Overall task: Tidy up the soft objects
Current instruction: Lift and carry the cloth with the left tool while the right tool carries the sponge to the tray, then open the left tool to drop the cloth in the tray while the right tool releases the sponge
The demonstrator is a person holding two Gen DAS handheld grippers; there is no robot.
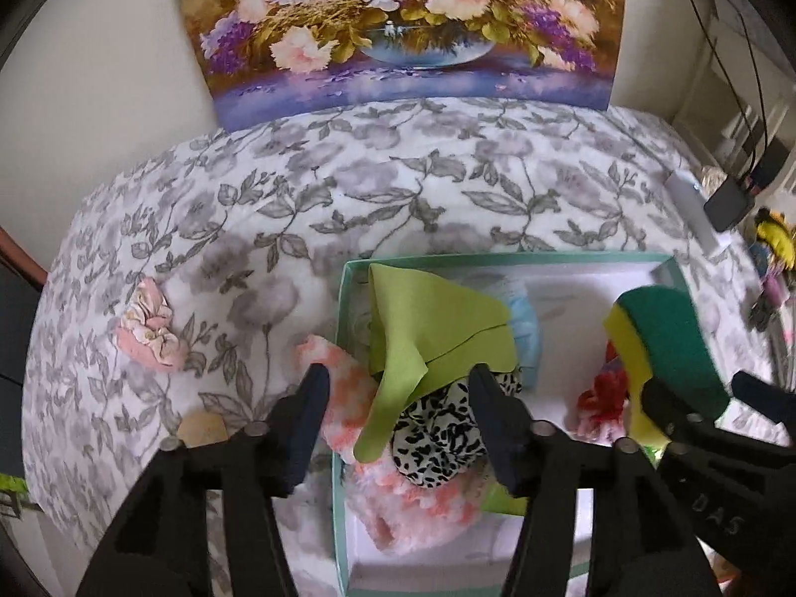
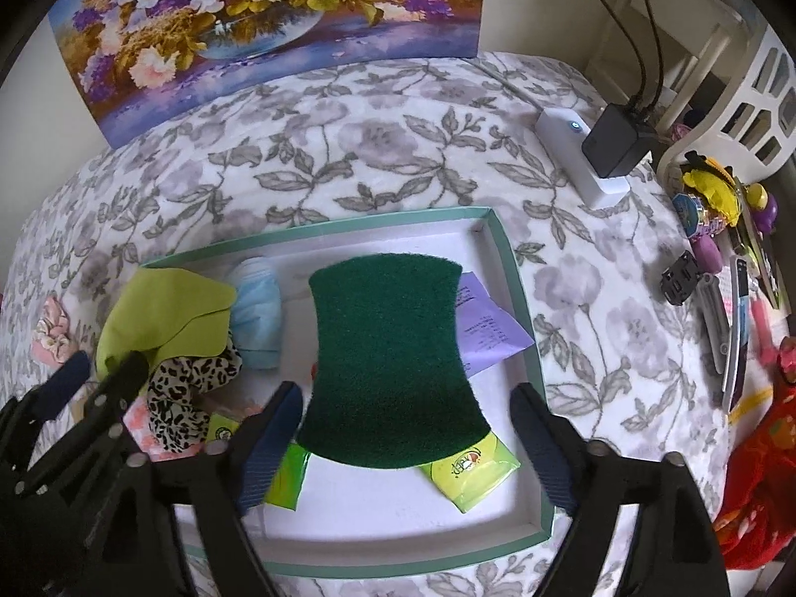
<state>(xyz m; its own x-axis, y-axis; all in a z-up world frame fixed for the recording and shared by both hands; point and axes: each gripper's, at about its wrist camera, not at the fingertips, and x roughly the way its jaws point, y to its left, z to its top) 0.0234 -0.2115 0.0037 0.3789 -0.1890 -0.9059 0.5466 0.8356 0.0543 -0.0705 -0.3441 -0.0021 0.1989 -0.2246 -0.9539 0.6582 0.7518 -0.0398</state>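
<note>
A white box with a mint rim (image 1: 342,348) (image 2: 517,298) lies on the floral bedspread. In it are a lime cloth (image 1: 423,323) (image 2: 164,313), a leopard-print scrunchie (image 1: 433,443) (image 2: 189,393), a blue face mask (image 1: 525,333) (image 2: 256,318) and a pink fuzzy sock (image 1: 343,388) draped over the left rim. My left gripper (image 1: 403,413) (image 2: 99,373) is open astride the cloth's hanging end and the scrunchie, pads clear of both. A green-and-yellow sponge (image 1: 666,338) (image 2: 393,358) stands tilted between the fingers of my open right gripper (image 2: 408,423) (image 1: 711,398), with a gap at its right edge.
A pink scrunchie (image 1: 149,328) (image 2: 49,333) lies on the bedspread left of the box. A purple packet (image 2: 490,331) and a green wipes pack (image 2: 472,477) lie under the sponge. A flower painting (image 1: 398,25) leans at the back. A power strip (image 2: 582,159) and toys sit at the right.
</note>
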